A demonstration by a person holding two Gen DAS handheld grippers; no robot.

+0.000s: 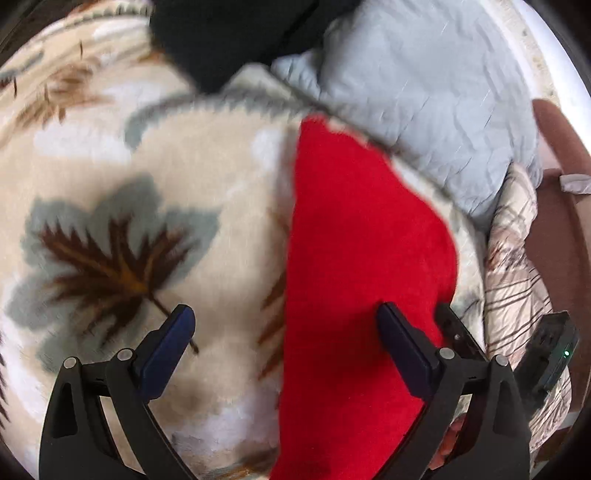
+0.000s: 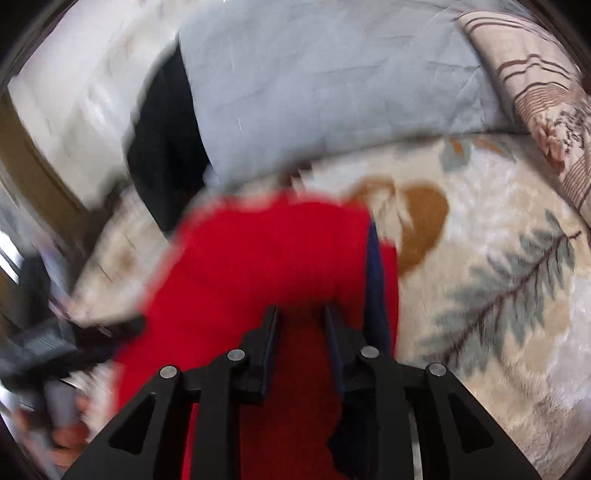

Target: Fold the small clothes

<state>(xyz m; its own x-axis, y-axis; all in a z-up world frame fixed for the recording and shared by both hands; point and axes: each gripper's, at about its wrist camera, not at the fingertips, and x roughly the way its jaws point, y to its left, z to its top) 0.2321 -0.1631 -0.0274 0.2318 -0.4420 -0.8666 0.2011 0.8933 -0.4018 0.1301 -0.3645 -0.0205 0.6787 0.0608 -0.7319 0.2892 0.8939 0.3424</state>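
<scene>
Red garment (image 1: 365,266), lying on the leaf-patterned blanket (image 1: 122,236), seen from both wrist cameras. In the left view my left gripper (image 1: 284,325) hangs with its fingers spread wide; one blue pad sits over bare blanket, the other over the red cloth, and nothing is pinched. In the right view my right gripper (image 2: 301,325) has its fingers drawn close with red cloth (image 2: 266,258) filling the narrow gap between them; motion blur prevents me from telling whether they actually pinch it. A dark blue strip (image 2: 375,288) runs along the garment's right edge, possibly trim or a second layer.

I judge the cloth light, soft and fuzzy, with no stiffness: it will sag from any single hold and cling slightly to the plush blanket. The best holds are two corners or one hem edge, one gripper each, so that the fold line stays straight.

Surroundings: a pale grey-blue pillow (image 1: 424,96) lies just beyond the garment, a black cloth (image 1: 229,33) beside it, and a striped floral quilt (image 2: 535,96) at the bed's edge. The pillow limits room for spreading the garment forward; the soft blanket may bunch under it.
</scene>
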